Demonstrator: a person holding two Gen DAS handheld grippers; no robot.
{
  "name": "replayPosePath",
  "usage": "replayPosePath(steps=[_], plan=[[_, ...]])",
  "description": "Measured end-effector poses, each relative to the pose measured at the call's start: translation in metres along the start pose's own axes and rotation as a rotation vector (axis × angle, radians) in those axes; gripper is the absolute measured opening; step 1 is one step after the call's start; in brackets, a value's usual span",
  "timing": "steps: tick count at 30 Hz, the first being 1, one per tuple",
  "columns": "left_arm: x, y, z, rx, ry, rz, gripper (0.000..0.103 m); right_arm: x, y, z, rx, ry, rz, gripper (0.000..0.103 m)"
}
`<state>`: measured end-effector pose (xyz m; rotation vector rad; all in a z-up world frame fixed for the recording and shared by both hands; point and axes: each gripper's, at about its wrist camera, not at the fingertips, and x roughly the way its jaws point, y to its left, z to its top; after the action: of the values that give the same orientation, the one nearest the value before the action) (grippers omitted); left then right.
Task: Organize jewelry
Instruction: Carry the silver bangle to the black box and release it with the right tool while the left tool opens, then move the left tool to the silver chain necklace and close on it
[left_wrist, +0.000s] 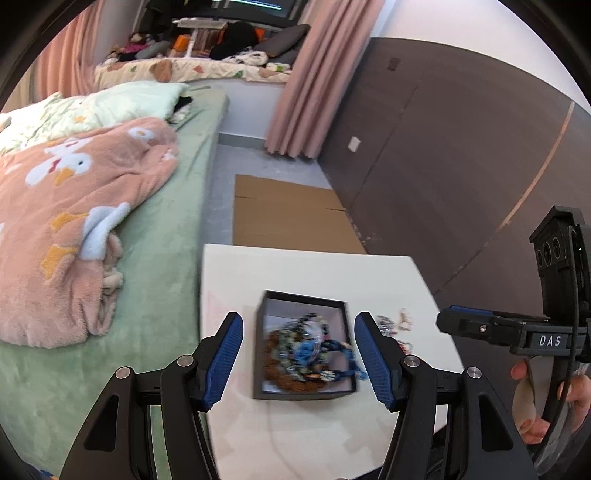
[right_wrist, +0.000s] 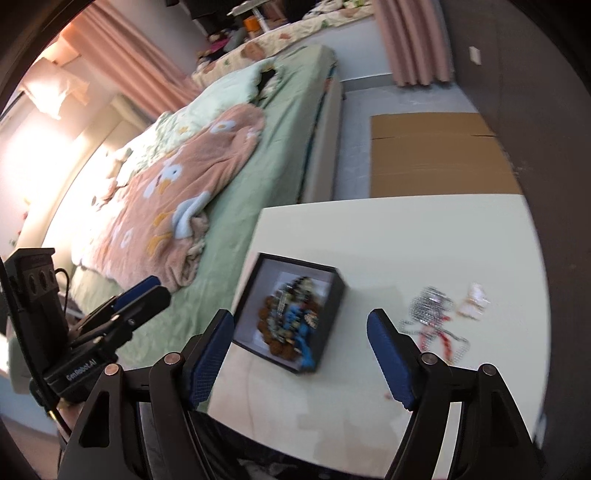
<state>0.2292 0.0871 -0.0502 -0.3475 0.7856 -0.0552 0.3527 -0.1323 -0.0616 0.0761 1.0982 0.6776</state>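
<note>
A black box (left_wrist: 260, 354) stands on the white table (left_wrist: 314, 269) and holds a pile of bracelets (left_wrist: 306, 350), brown, blue and dark beaded. It shows in the right wrist view (right_wrist: 338, 299) too, with the pile (right_wrist: 291, 325). Loose silver and red jewelry (right_wrist: 432, 314) and a pale piece (right_wrist: 474, 299) lie on the table right of the box; they show blurred in the left wrist view (left_wrist: 391, 326). My left gripper (left_wrist: 299, 321) is open and empty above the box. My right gripper (right_wrist: 301, 317) is open and empty, between box and loose jewelry.
A bed with a green sheet (left_wrist: 166, 229) and a pink blanket (left_wrist: 66, 221) runs along the table's left side. Flattened cardboard (left_wrist: 291, 214) lies on the floor beyond the table. A dark wall panel (left_wrist: 443, 166) stands on the right. Both views are motion-blurred.
</note>
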Motion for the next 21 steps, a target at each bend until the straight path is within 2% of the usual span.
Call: replayPosePath(steps=[6,10,13,16,17,19,21], plan=[[-0.013,-0.036,-0.005,0.061,-0.004,-0.056,0.064,-0.050,-0.021,-0.014,0.056,-0.023,-0.095,0.075],[-0.019,-0.056,-0.008,0.106,-0.004,-0.058,0.064,-0.069,-0.033,-0.020,0.093,-0.045,-0.135,0.076],[-0.018,-0.064,-0.012,0.120,0.011,-0.042,0.064,-0.075,-0.048,-0.030,0.156,-0.086,-0.134,0.078],[-0.014,-0.073,-0.017,0.157,0.053,-0.038,0.064,-0.070,-0.063,-0.044,0.199,-0.117,-0.085,0.081],[-0.013,-0.077,-0.019,0.175,0.062,-0.033,0.065,-0.066,-0.069,-0.048,0.209,-0.119,-0.064,0.081],[-0.012,-0.083,-0.023,0.197,0.072,-0.016,0.074,-0.059,-0.080,-0.052,0.230,-0.121,-0.060,0.081],[-0.012,-0.090,-0.024,0.218,0.067,-0.006,0.088,-0.057,-0.089,-0.053,0.235,-0.121,-0.099,0.081]])
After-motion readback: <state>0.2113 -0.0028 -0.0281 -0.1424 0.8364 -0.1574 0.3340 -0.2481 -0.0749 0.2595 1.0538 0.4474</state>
